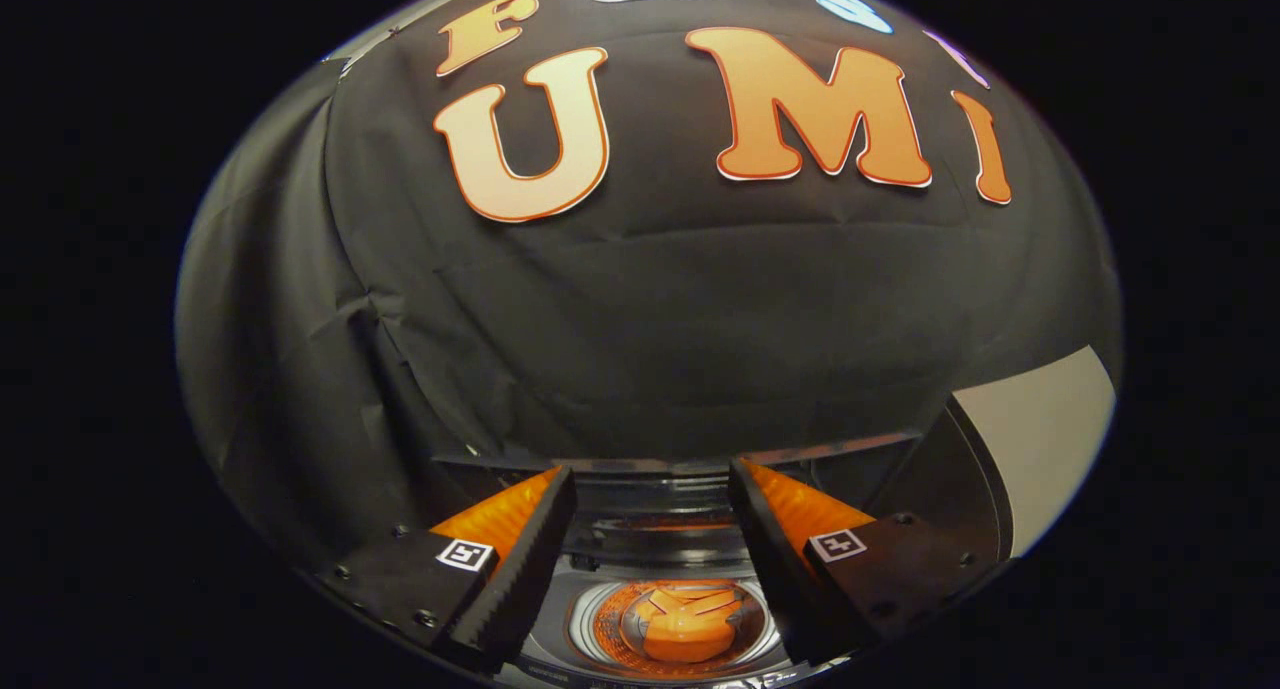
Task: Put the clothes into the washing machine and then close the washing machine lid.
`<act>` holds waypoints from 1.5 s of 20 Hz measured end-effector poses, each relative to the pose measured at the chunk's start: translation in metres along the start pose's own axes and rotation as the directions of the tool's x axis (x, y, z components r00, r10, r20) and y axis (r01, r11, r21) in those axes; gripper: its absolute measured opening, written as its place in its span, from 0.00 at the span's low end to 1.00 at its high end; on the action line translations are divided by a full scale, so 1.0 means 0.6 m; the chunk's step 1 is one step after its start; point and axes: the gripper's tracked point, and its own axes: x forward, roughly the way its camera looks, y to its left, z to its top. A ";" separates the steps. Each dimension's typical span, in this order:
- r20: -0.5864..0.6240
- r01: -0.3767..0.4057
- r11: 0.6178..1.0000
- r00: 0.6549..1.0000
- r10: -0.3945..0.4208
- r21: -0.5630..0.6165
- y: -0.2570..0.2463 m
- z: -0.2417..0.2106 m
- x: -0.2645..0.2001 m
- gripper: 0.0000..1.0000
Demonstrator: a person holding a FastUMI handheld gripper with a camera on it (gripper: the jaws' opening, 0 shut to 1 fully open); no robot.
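**Gripper Poised Over the Open Drum — Nothing in Hand**

The gripper (652,489) stands with its fingers spread wide and nothing between them. It is held high and tilted so that the camera looks mostly at the booth's black cloth wall (640,319), while the gap between the fingers looks down into the washing machine (640,529).

Between and just below the fingers lies the washing machine drum (600,624), seen from above. At its bottom sits a round agitator (685,624), lit warm. The opening is uncovered, which suits loading from above.

To the far right, a dark curved panel with a pale face (1040,449) rises beside the opening. It is probably the raised lid — the picture does not settle this.

No clothes can be made out; whether any lie in the drum cannot be told. Judged from this, the lid is not yet closed.
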 end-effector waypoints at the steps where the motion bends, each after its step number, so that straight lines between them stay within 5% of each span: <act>1: -0.005 0.008 1.000 1.000 -0.008 -0.004 -0.003 0.004 0.012 0.98; 12: -0.013 0.068 0.996 0.998 -0.068 -0.061 -0.018 -0.007 0.074 0.99; 30: 0.045 0.078 0.993 0.996 -0.075 -0.086 -0.005 -0.110 -0.080 0.99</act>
